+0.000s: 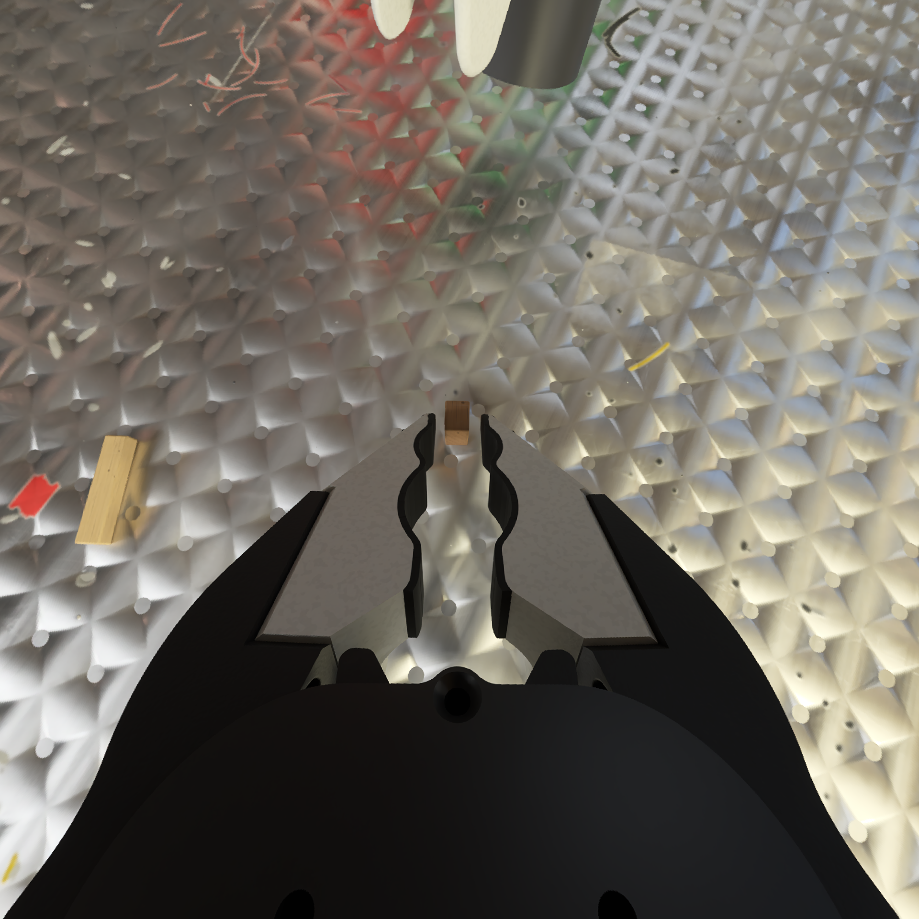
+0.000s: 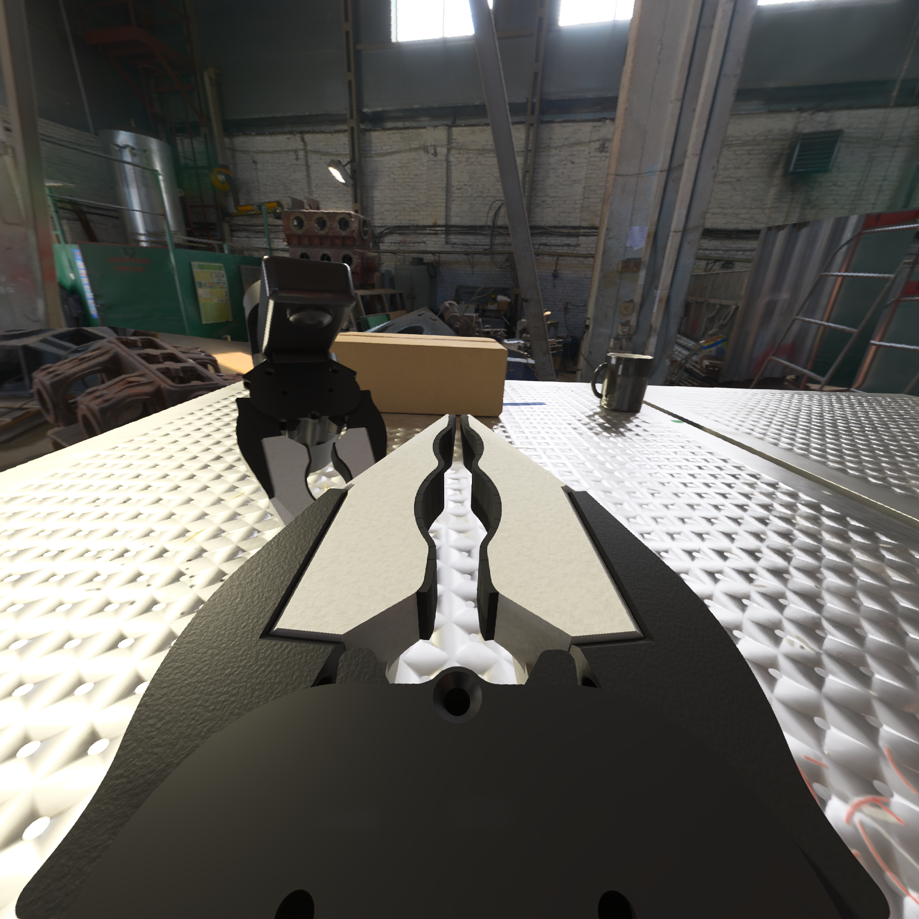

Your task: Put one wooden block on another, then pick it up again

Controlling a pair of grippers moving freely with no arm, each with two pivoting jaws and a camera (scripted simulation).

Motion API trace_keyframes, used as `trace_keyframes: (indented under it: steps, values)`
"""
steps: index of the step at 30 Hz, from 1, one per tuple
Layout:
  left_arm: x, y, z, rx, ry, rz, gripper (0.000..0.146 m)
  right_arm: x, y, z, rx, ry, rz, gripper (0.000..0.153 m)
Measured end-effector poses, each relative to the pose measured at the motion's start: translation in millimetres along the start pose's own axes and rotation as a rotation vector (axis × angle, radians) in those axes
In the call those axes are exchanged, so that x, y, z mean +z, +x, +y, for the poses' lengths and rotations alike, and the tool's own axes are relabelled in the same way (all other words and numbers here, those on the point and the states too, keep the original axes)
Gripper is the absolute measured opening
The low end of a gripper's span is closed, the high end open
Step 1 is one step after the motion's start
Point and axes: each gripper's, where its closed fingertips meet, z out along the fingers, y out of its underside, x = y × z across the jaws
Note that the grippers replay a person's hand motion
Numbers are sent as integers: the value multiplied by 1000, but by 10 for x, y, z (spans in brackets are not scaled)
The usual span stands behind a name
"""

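Note:
A small wooden block lies on the embossed metal table. My left gripper points down at it, open, with the block in the gap between its fingertips; neither finger visibly touches it. A longer, pale wooden block lies on the table to the left. In the right wrist view my right gripper is shut and empty, held low over the table. The left gripper shows there ahead on the left, open and pointing down. The blocks are hidden in that view.
A cardboard box and a dark mug stand at the table's far side. A red patch lies left of the long block. The right gripper's white fingers and a dark cylinder show at the top of the left wrist view.

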Motion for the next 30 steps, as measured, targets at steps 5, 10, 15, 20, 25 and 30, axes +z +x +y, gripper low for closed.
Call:
trace_keyframes:
  steps: [5, 10, 15, 20, 25, 30]
  values:
    - [19, -4, -14, 17, -1, 11, 8, 13, -43, 9, 0, -8, -30, 2]
    - [-69, -41, 49, 82, -5, 39, 8, -4, -16, -13, 18, 14, -21, 1]
    - [-308, -64, 137, 98, 31, 50, 8, -7, 18, 0, -38, -2, 30, 1]
    - [-380, -147, 289, 89, -4, -18, 8, -46, 116, -26, -132, -10, 144, 1]
    - [-384, -175, 327, 46, -2, -8, 8, -72, 170, -25, -119, -9, 175, 1]
    - [-415, -182, 338, 34, 0, 13, 8, -70, 172, -11, -112, -15, 173, 1]
